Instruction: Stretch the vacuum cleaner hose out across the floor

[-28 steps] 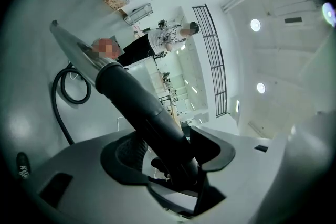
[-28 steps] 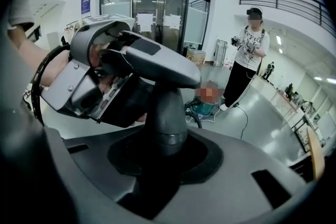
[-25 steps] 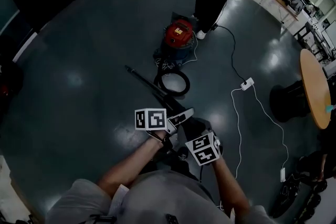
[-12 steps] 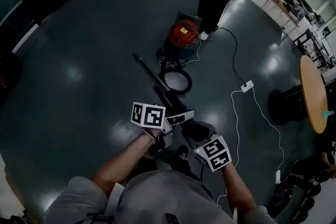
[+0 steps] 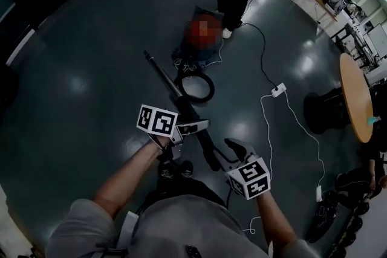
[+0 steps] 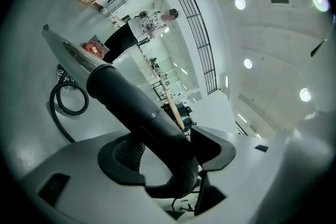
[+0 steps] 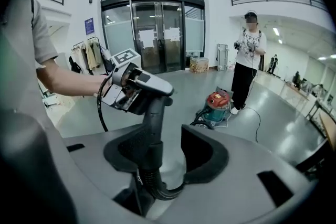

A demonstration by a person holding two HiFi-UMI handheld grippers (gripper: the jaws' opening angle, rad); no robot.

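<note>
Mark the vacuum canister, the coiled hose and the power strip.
vacuum canister (image 7: 219, 98): right gripper view, red lid.
coiled hose (image 6: 52, 99): left gripper view, loop's left edge.
power strip (image 5: 278, 90): head view, white body.

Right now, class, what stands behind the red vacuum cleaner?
A person in black trousers stands just behind the vacuum cleaner. Its far side and the floor there are hidden.

head view looks steeply down at the floor (image 5: 72, 69); gripper views look close along their jaws; all share the vacuum (image 7: 218, 101).
</note>
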